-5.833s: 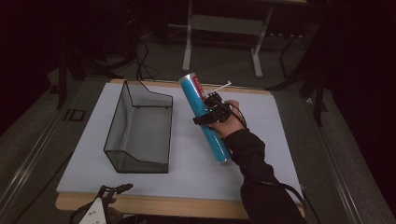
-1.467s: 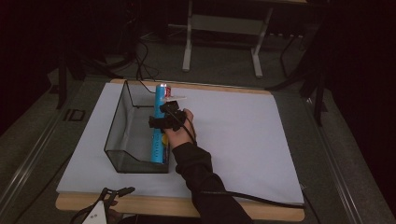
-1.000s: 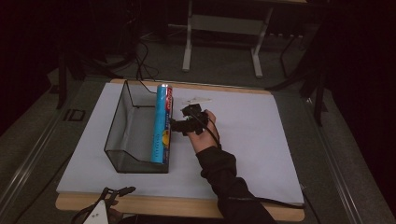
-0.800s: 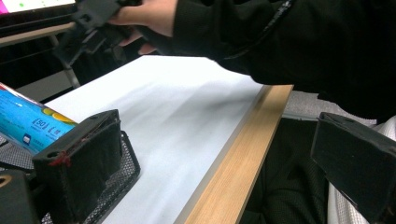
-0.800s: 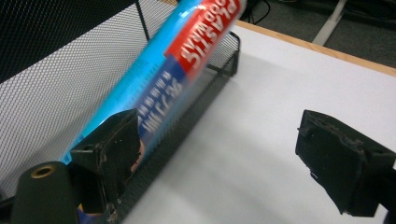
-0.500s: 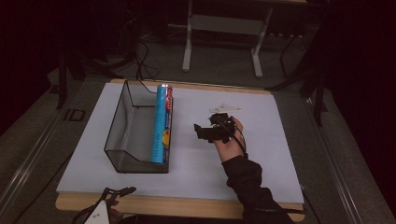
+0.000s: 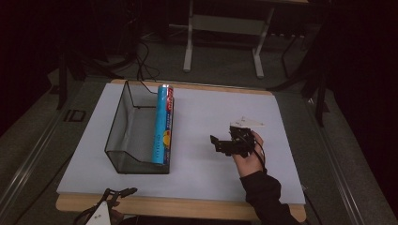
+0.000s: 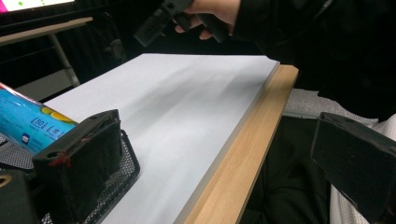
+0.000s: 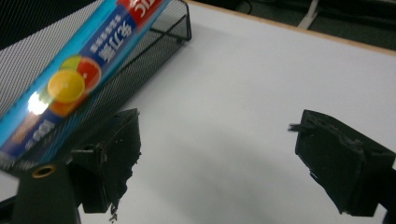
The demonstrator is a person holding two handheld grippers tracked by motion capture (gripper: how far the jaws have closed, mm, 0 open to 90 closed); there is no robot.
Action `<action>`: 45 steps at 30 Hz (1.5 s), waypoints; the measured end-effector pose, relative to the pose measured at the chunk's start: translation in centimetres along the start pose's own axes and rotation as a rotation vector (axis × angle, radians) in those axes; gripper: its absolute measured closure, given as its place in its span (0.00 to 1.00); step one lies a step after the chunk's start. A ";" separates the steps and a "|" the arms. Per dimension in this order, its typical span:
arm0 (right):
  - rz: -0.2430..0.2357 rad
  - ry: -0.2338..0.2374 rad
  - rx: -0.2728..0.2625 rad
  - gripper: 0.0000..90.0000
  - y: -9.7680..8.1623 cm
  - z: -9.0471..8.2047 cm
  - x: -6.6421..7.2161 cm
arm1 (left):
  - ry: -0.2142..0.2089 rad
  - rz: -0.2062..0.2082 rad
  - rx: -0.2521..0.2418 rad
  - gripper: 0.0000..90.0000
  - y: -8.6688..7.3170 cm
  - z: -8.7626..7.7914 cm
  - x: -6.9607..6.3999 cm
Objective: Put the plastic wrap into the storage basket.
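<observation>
A long blue box (image 7: 164,123) with fruit pictures lies inside the black mesh basket (image 7: 123,117), leaning along its right wall. In the right gripper view the box (image 9: 79,79) and basket (image 9: 154,42) fill the upper left. My right gripper (image 7: 217,144) hovers over the white tabletop to the right of the basket, jaws pointing at it, open and with nothing in them (image 9: 226,158). My left gripper (image 7: 119,192) rests at the table's front edge, open, with nothing between its jaws (image 8: 219,163). Its view catches the box's end (image 8: 32,126).
The white sheet (image 7: 206,108) covers the table, with a wooden edge (image 7: 187,206) at the front. The hand with the right gripper (image 8: 159,21) shows at the top of the left gripper view. Metal stand legs (image 7: 220,42) rise on the floor beyond the table.
My right gripper has drawn away from the box and moved right across the table with nothing in it. The box stays in the basket. The left gripper has not moved.
</observation>
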State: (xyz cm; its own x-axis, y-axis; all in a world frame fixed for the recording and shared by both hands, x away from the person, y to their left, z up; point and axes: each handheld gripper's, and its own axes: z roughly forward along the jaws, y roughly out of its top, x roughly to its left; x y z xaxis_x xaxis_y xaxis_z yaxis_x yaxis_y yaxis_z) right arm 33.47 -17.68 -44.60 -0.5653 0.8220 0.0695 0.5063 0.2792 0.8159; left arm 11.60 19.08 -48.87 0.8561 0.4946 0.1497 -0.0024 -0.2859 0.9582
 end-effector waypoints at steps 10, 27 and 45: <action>-0.063 -0.001 0.006 0.16 -3.2 -1.4 -0.5 | 0.000 0.003 0.004 0.03 0.0 0.0 0.0; -0.029 -0.019 0.002 0.16 -6.9 -4.7 -1.7 | 0.000 0.003 0.005 0.03 0.0 0.0 0.0; -0.001 -0.048 0.042 0.16 -9.9 -6.4 -3.2 | -0.006 0.005 0.008 0.03 0.0 0.0 -0.1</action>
State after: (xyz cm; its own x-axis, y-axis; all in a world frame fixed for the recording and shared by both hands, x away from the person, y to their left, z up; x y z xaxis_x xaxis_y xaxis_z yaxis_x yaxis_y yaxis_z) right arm 26.09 -26.21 -49.23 -0.5345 0.8442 0.0406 0.5336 0.2998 0.7909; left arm 11.54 19.00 -48.92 0.8593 0.4881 0.1530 -0.0026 -0.2950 0.9555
